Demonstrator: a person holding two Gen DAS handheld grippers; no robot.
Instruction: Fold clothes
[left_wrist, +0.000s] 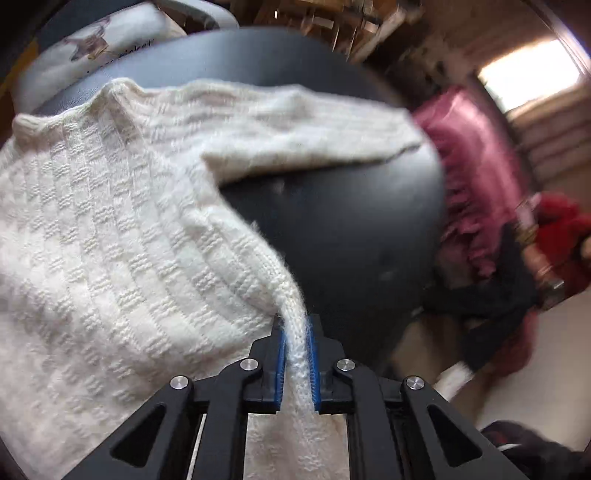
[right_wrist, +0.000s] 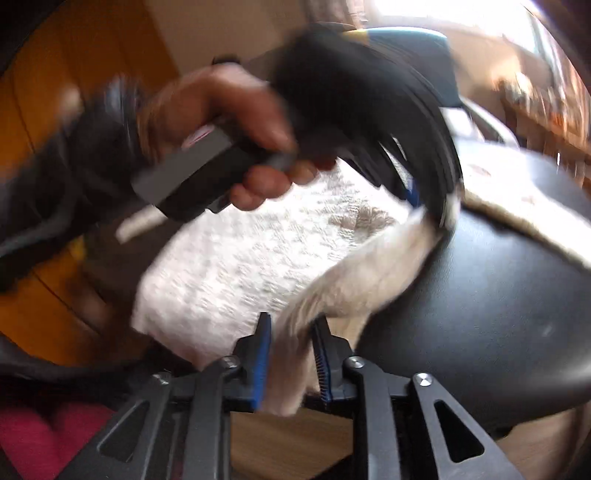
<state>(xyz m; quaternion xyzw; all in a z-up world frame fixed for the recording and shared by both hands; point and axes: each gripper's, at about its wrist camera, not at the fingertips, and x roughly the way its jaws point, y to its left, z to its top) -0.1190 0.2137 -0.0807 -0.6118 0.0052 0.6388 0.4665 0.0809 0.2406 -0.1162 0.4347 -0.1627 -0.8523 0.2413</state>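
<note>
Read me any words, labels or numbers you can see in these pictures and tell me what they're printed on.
White cushion behind the cream sweater: dark printed lettering below a drawing, cut off and blurred; not readable.
Grey handle in the person's hand: small red and white sticker, too blurred to read.
No other text is visible.

A cream knitted sweater (left_wrist: 110, 229) lay spread over the black round seat (left_wrist: 332, 229), one sleeve flung outward, its hem pinched up between my jaws.
</note>
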